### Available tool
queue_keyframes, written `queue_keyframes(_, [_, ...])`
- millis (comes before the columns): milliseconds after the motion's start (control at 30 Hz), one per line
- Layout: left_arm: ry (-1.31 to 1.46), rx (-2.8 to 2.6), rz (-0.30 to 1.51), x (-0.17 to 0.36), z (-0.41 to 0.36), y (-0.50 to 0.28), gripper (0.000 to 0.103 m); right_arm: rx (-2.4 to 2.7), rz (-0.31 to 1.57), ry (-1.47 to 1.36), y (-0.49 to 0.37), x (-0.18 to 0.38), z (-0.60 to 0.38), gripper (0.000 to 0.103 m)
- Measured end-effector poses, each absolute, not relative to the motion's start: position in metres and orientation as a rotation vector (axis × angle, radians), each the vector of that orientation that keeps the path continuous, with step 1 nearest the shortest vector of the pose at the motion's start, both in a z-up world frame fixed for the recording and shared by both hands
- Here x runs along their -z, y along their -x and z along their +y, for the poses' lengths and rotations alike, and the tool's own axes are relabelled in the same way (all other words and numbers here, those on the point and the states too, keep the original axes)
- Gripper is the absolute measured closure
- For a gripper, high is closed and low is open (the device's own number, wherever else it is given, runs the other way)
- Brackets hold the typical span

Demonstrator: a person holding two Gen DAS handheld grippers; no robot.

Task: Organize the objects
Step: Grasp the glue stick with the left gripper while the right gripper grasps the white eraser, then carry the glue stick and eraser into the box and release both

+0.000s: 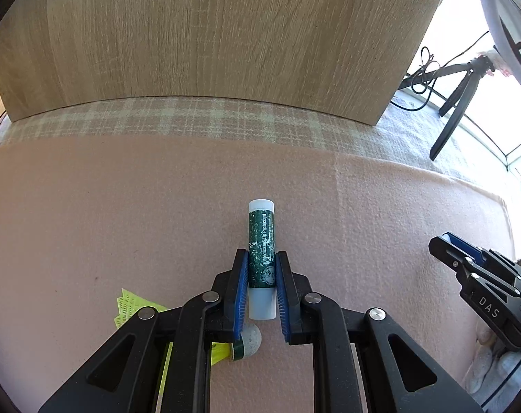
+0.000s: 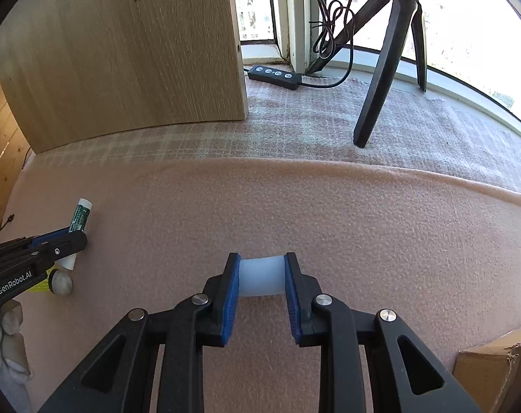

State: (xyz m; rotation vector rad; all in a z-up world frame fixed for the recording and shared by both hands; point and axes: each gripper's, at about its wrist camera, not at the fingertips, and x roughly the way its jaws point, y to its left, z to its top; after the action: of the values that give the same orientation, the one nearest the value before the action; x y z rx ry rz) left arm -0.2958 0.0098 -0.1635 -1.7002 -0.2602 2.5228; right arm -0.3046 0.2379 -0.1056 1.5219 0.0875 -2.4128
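Two hand-held grippers: both mine, both gripping.
Left hand-held gripper [image 1: 261, 277]: clamps my lip balm tube [image 1: 261, 241].
Right hand-held gripper [image 2: 261, 277]: squeezes a white cap [image 2: 261, 276].

Lip balm [image 1: 261, 251]: "Medicated Lip Protectant", probably; hand-held gripper [image 2: 36, 268]: "GenRobot.AI".

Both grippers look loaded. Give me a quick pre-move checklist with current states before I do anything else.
1. Left gripper closed on the green-labelled white lip balm tube: ok.
2. Tube aligned along the fingers, straight: ok.
3. Right gripper clamped on the translucent white plastic cap: ok.
4. Grippers apart from each other: ok.
5. Tube lifted off the pink felt mat: cannot tell.
6. Small grey ball with green collar under the left fingers, clear of them: cannot tell.
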Motion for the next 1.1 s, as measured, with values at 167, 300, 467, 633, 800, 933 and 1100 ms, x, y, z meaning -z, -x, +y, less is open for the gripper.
queue_keyframes(167, [1.636, -2.514, -0.272, 0.146, 0.012, 0.266, 0.087, 2.409, -0.001, -1.478, 0.278, 0.090, 0.267, 0.081])
queue_keyframes(300, [1.571, -2.496, -0.273, 0.131, 0.027, 0.247, 0.087, 2.408, -0.094, -1.447, 0.250, 0.071, 0.284, 0.081])
queue_keyframes(467, [1.500, -2.475, -0.231, 0.112, 0.058, 0.226, 0.087, 2.453, -0.127, -1.372, 0.220, 0.052, 0.309, 0.081])
queue_keyframes(633, [1.432, -2.433, -0.182, 0.086, 0.091, 0.200, 0.087, 2.509, -0.164, -1.325, 0.185, 0.029, 0.348, 0.081])
queue_keyframes(800, [1.378, -2.373, -0.152, 0.077, 0.135, 0.191, 0.087, 2.590, -0.182, -1.302, 0.155, 0.013, 0.390, 0.081])
queue_keyframes(933, [1.350, -2.321, -0.116, 0.071, 0.176, 0.181, 0.087, 2.658, -0.168, -1.308, 0.131, 0.007, 0.422, 0.081])
queue_keyframes(1100, [1.320, -2.257, -0.077, 0.068, 0.227, 0.171, 0.087, 2.710, -0.200, -1.342, 0.107, 0.007, 0.464, 0.081])
